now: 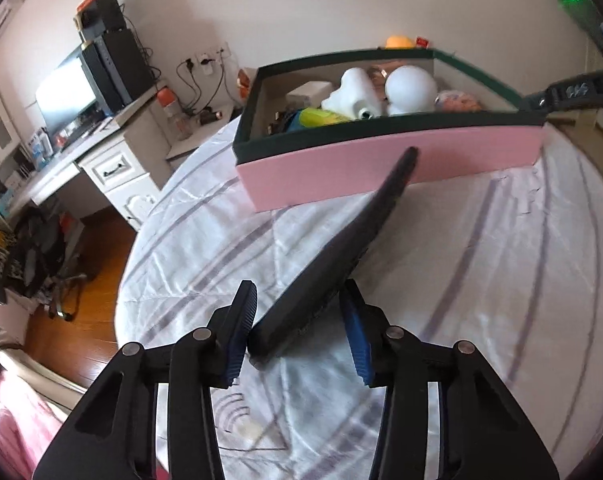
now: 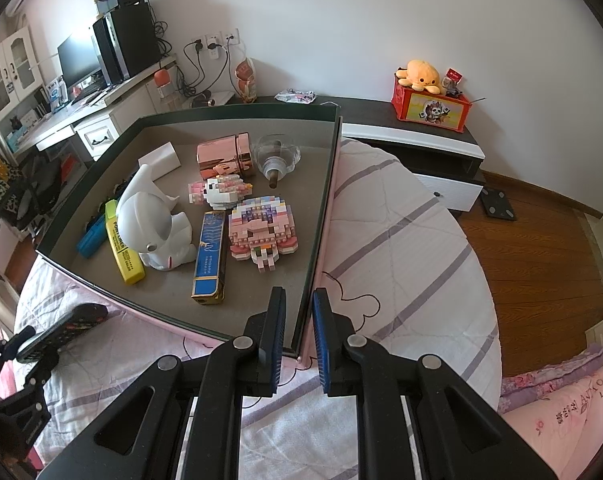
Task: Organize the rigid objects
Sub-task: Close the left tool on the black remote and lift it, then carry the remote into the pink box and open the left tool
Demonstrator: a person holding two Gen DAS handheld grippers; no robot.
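The yellow highlighter reads "POINTLINER"; the pink pillow shows partial lettering, "LOVE".

Left gripper angled downward, jaws pinching something dark between them; right gripper angled downward, clamped tight.

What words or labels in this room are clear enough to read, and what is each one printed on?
"POINTLINER" on the yellow highlighter in the box.
"LOVE" on the pink pillow, beside other lettering too distorted to read.
Blue and gold box: small print, too small to read.
Red box under the plush octopus: a cartoon picture, its characters unreadable.
Red tag: too small to read.
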